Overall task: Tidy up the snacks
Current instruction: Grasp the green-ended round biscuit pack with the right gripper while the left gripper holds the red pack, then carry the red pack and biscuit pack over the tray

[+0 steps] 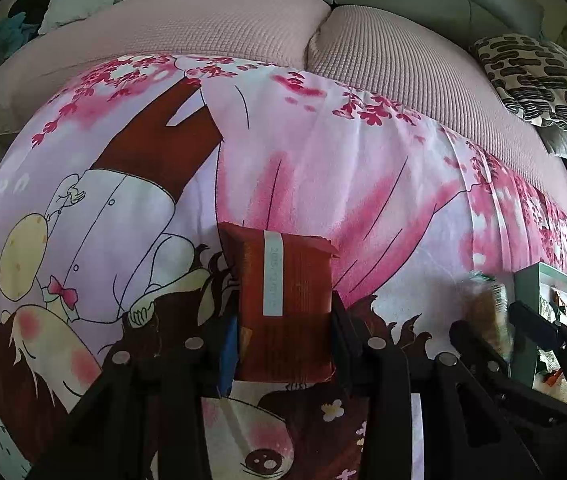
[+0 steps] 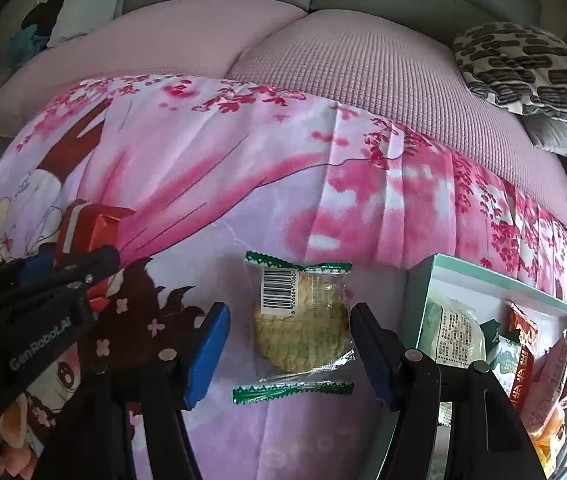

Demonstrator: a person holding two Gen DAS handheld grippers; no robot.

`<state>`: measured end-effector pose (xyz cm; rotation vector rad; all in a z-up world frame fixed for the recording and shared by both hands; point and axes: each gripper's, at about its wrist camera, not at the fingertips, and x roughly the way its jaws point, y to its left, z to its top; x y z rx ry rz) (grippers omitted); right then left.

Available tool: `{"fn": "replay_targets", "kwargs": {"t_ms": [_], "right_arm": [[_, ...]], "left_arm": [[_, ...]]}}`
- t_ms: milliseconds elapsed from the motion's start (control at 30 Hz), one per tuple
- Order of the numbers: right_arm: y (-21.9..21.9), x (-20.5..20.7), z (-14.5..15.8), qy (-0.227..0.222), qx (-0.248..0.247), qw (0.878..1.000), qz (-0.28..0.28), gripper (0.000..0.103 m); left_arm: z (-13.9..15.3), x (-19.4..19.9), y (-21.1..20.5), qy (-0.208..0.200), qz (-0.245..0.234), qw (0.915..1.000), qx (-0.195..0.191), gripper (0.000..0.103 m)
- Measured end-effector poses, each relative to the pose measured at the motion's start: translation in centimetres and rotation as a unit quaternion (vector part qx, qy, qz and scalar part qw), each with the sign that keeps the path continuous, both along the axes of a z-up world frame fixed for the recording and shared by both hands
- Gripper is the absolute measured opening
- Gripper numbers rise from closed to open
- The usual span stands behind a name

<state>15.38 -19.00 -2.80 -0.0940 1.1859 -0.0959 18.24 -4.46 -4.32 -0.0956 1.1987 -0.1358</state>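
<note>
- Your left hand-held gripper (image 1: pixel 285 320) is clamped tight on a flat red-orange foil snack packet (image 1: pixel 285 304) with a pale date strip down its face, holding it just above the pink cartoon-print bedsheet (image 1: pixel 323 168).
- From the right wrist view, that same left hand-held gripper (image 2: pixel 79 264) sits at the far left, the red packet (image 2: pixel 91 228) sticking up out of its black fingers.
- Your right hand-held gripper (image 2: pixel 287 344) stands partly open, its blue-padded fingers (image 2: pixel 207 356) on either side of a round golden biscuit in a clear wrapper with green crimped ends (image 2: pixel 303 324).
- You cannot tell whether the pads touch the wrapper's edges; a narrow strip of sheet shows on each side of the biscuit itself.
- The biscuit lies flat on the sheet, barcode label up.
- Just right of it sits an open mint-green cardboard box (image 2: pixel 499 276) with a white interior, already holding several packets, red and white among them.
- Behind the sheet lie pink waffle-textured cushions (image 2: pixel 363 80) and a black-and-white patterned pillow (image 2: pixel 523 68).
</note>
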Motion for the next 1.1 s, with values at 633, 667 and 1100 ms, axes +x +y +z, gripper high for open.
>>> {"fn": "replay_targets", "kwargs": {"t_ms": [633,667,1100], "right_arm": [[-0.8,-0.6,-0.8,0.002,0.032,0.999,-0.030,0.053],[-0.8,-0.8,-0.7,0.001,0.034,0.999,-0.031,0.053],[-1.1,-5.9,3.8,-0.051,0.079,0.994,-0.060,0.053]], "left_arm": [[0.1,-0.3,-0.7,-0.020,-0.016,0.9992,0.029,0.041],[0.2,-0.4,-0.6,-0.020,-0.016,0.9993,0.027,0.041],[5.4,-3.8,-0.7,-0.067,-0.021,0.9975,0.002,0.041]]}}
